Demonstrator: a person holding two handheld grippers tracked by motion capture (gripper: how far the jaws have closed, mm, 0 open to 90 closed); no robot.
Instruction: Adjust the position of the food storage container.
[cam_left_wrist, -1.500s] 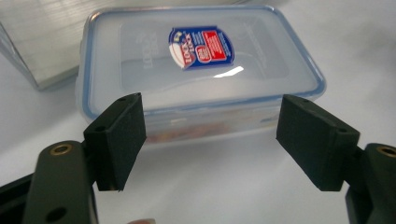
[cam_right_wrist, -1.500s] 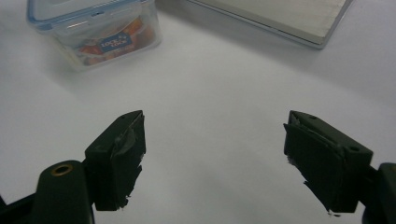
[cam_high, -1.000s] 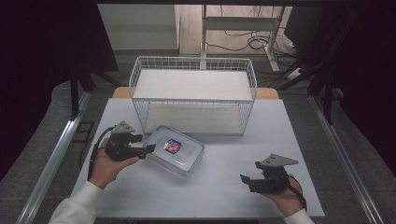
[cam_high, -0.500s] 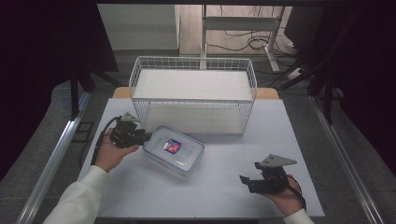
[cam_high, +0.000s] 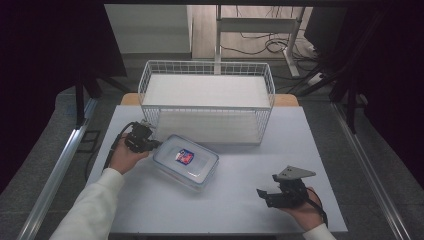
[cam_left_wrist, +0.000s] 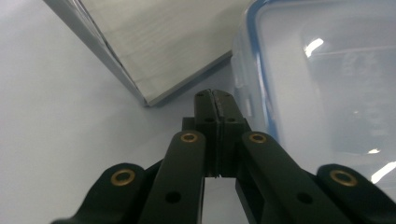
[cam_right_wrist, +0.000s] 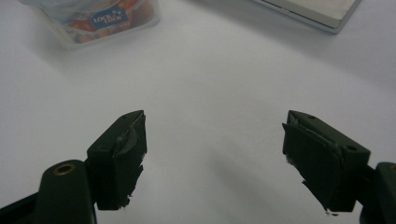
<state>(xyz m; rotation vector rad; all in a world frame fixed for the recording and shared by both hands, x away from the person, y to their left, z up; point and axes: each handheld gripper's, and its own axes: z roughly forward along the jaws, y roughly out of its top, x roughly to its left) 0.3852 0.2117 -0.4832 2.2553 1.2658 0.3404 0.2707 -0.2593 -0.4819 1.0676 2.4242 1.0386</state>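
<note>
At the nine-o'clock side of the white tabletop (cam_high: 235, 200), the left gripper (cam_high: 148, 144) sits in the person's left hand (cam_high: 124, 159), its two black jaws pressed flat together with nothing between them, as the left gripper view shows (cam_left_wrist: 215, 100). Its closed tips lie just beside the left edge of the clear rectangular plastic container with a blue-trimmed lid (cam_high: 186, 160), close enough that contact cannot be settled from the high view; in the left gripper view the container's rounded wall (cam_left_wrist: 322, 84) rises at three o'clock of the jaws, very near them. A black cable (cam_high: 114, 145) loops from this gripper toward seven o'clock. The container lies at the table's centre-left, with a small red and blue label (cam_high: 184, 156) on its lid. At twelve o'clock of it stands the white wire-mesh basket with a pale flat liner (cam_high: 207, 107), just beyond the container's far corner. Toward five o'clock on the table, well apart from the container, the right gripper (cam_high: 265, 196) rests low in the person's right hand (cam_high: 302, 210), topped by a grey three-cornered plate (cam_high: 294, 173). Its jaws stand wide apart over bare white surface in the right gripper view (cam_right_wrist: 215, 154), holding nothing, with the container's labelled end (cam_right_wrist: 93, 18) at eleven o'clock and the basket's base corner (cam_right_wrist: 317, 11) at one o'clock.
</note>
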